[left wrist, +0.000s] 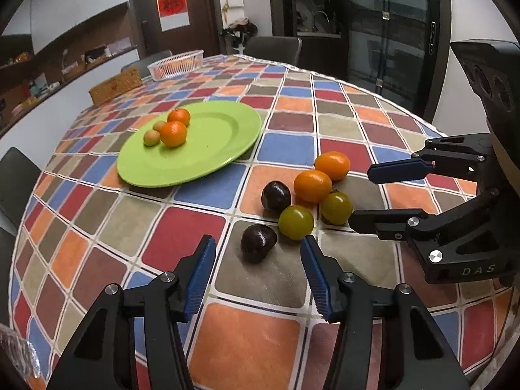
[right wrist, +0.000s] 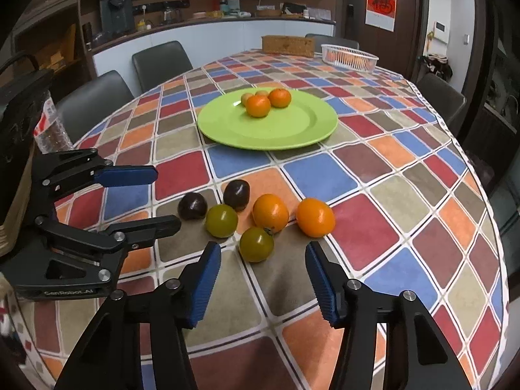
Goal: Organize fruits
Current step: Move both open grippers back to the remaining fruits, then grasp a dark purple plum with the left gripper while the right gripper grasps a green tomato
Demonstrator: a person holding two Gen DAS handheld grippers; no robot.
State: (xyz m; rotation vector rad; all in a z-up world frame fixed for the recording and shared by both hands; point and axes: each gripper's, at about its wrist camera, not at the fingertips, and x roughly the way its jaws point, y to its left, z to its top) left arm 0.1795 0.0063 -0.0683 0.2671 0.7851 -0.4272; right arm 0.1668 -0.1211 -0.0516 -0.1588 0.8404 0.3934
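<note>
A green plate (left wrist: 208, 159) (right wrist: 292, 133) holds two oranges (left wrist: 173, 133) (right wrist: 257, 106) and two small pale fruits (left wrist: 151, 137). Loose on the checked tablecloth lie two dark plums (left wrist: 258, 243) (right wrist: 192, 206), two green tomatoes (left wrist: 296, 222) (right wrist: 256, 244) and two oranges (left wrist: 312, 186) (right wrist: 315, 217). My left gripper (left wrist: 258, 247) (right wrist: 167, 198) is open and empty, its fingers either side of the nearest plum. My right gripper (right wrist: 263, 248) (left wrist: 359, 196) is open and empty, just short of a green tomato.
A white mesh basket (left wrist: 177, 64) (right wrist: 349, 57) and a wicker box (left wrist: 115, 85) (right wrist: 287, 45) stand at the table's far end. Grey chairs (right wrist: 162, 61) ring the table. A plastic bottle (right wrist: 52, 130) stands at the left edge.
</note>
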